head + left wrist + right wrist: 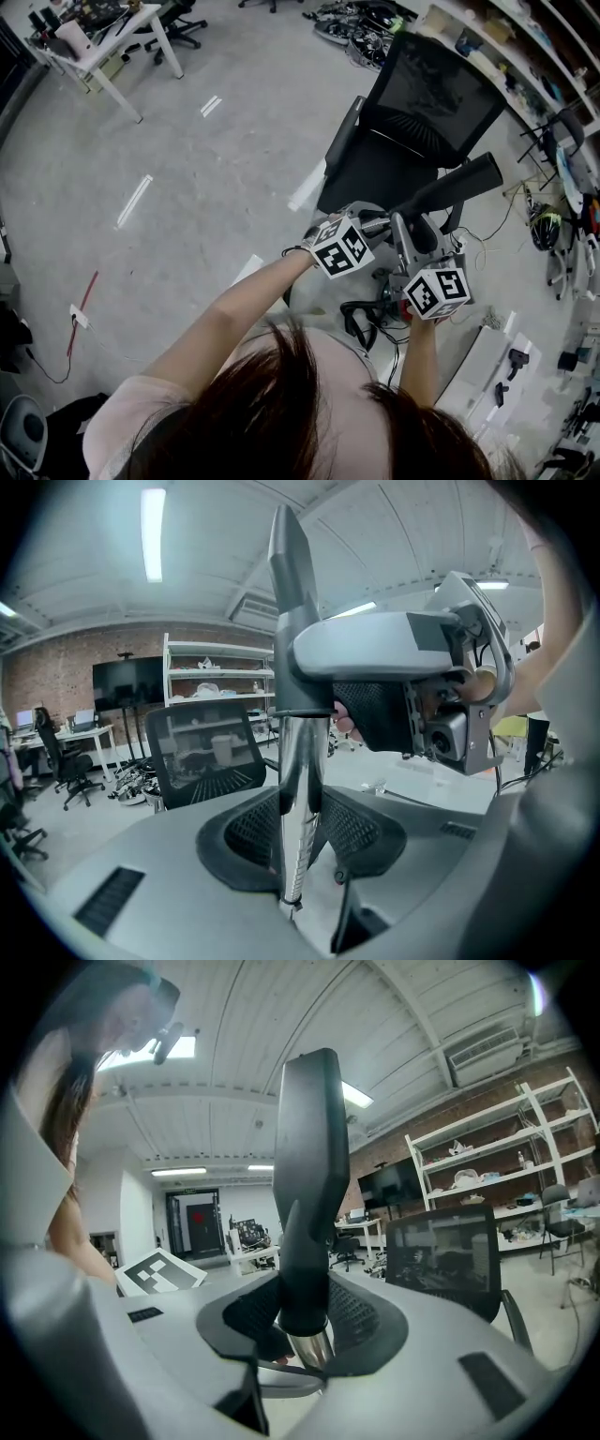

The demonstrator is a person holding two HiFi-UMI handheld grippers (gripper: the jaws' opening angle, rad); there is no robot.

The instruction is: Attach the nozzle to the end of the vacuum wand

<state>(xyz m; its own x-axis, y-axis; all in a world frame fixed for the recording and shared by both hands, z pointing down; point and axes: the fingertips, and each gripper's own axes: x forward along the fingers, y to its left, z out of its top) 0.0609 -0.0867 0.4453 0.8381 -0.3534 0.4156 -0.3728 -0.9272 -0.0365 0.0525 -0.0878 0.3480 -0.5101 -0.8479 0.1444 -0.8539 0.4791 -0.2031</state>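
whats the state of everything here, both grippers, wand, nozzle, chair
left gripper, shut on the vacuum wand
right gripper, shut on the nozzle near its base
vacuum wand, clamped, its end inside the nozzle's base
nozzle, on the wand's end; fully seated or not, cannot tell
office chair, upright, nobody in it
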